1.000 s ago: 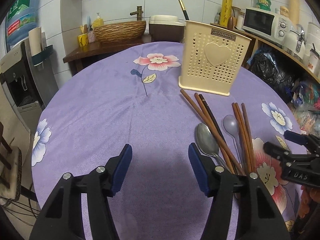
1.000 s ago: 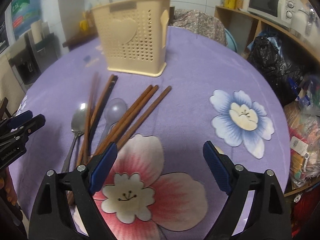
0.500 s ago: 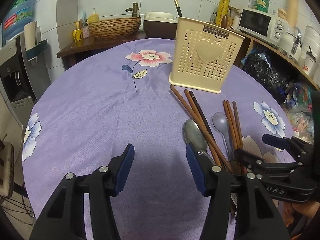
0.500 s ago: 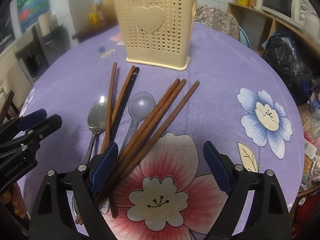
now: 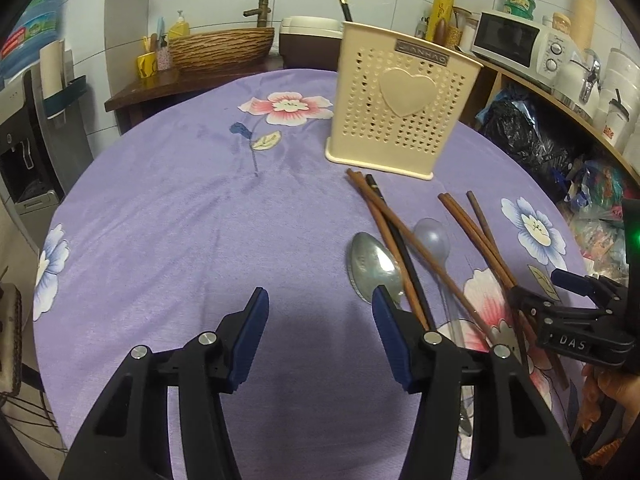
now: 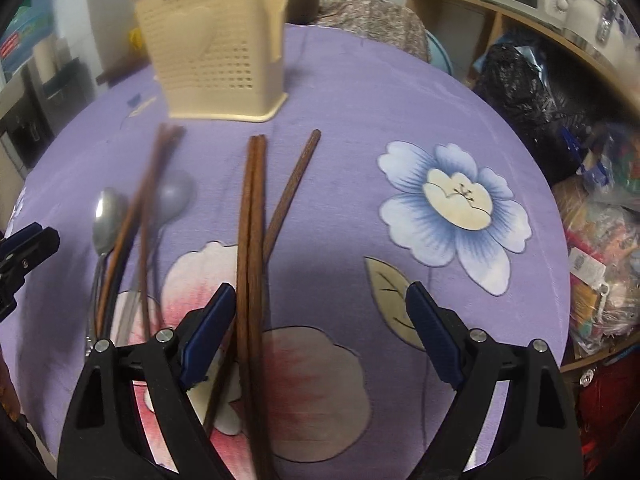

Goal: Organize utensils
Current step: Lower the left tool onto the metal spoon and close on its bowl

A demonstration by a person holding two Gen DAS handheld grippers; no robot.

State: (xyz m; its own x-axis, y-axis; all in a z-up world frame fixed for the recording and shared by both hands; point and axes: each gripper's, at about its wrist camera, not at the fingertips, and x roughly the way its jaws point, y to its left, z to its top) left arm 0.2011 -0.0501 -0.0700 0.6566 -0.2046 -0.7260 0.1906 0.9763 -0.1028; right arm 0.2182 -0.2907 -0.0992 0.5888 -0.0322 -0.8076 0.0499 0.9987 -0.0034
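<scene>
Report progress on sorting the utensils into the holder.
Done: nothing visible. The metal spoon, pale plastic spoon and brown wooden chopsticks lie on the purple floral tablecloth, outside the cream perforated holder. In hand: nothing; the right claw is open around two chopsticks, the left claw is empty. Left: everything.

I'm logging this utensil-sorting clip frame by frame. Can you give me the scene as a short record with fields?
surface: round table with purple floral cloth
holder: cream perforated utensil holder, upright at the far side
loose utensils: brown chopsticks, metal spoon, pale plastic spoon, all lying in front of the holder
left gripper: open, nothing between the pads
right gripper: open wide, a chopstick pair lying between its pads, not clamped
</scene>
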